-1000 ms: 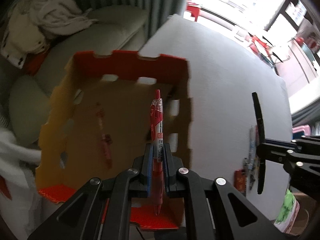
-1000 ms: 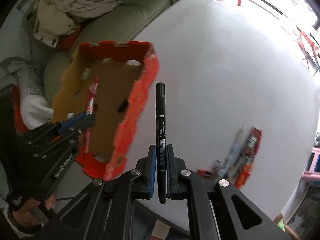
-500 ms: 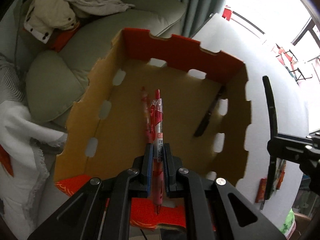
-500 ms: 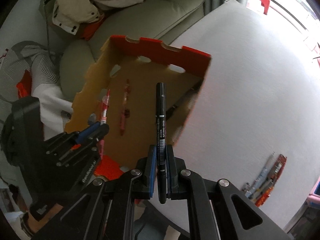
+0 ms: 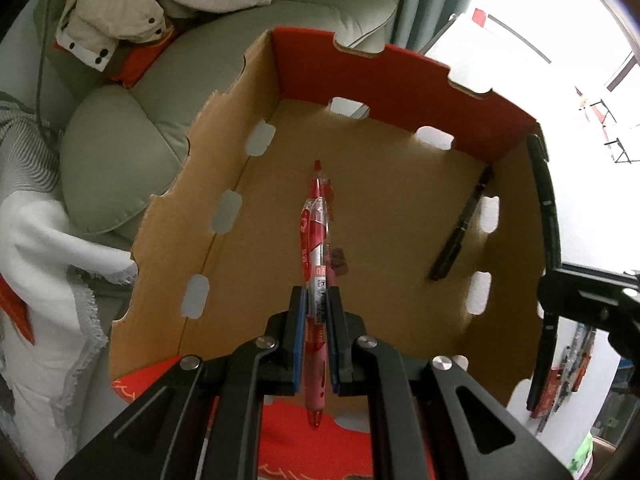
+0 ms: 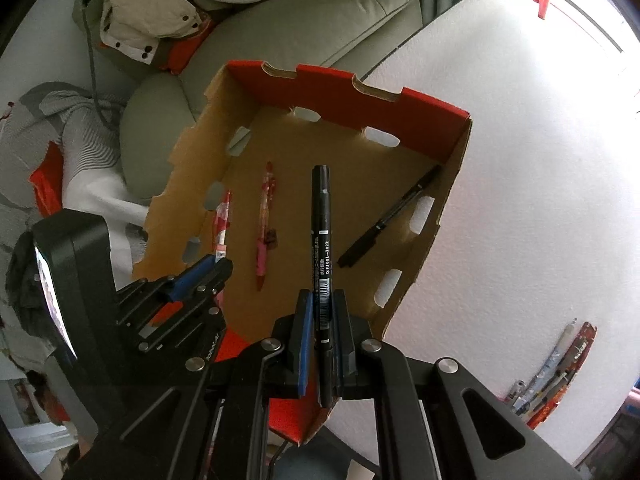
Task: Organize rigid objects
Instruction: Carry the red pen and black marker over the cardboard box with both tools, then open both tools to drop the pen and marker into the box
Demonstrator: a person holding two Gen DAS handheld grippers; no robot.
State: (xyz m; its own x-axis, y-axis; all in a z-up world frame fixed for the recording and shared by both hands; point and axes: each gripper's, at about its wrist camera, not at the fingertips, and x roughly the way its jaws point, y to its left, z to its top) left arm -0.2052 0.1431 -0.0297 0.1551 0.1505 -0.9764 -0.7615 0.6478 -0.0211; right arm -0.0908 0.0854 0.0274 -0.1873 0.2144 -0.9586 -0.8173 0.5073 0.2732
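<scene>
Cardboard box (image 6: 452, 184), brown inside with a red far wall, is the landmark; it sits at the left edge of the white worktop (image 6: 540, 160), against a grey-green sofa (image 6: 312, 24).

Over the box's left half, the left hand-held gripper (image 5: 316, 344) is clamped on a red pen (image 5: 316, 240), which points toward the far wall above the floor. Below it on the floor lies a pink pen (image 6: 265, 224). Over the box's near middle, the right hand-held gripper (image 6: 323, 344) is clamped on a black marker (image 6: 322, 224), also pointing at the far wall. Along the box's right wall a second black pen (image 6: 390, 218) lies on the floor. Well right of the box, more pens (image 6: 552, 368) wait on the worktop.

Judging by this, the step in hand is dropping both held items into the box. Next, each hand-held gripper needs to lower a little toward the floor and part its jaws so the pens land flat, clear of those already there.
</scene>
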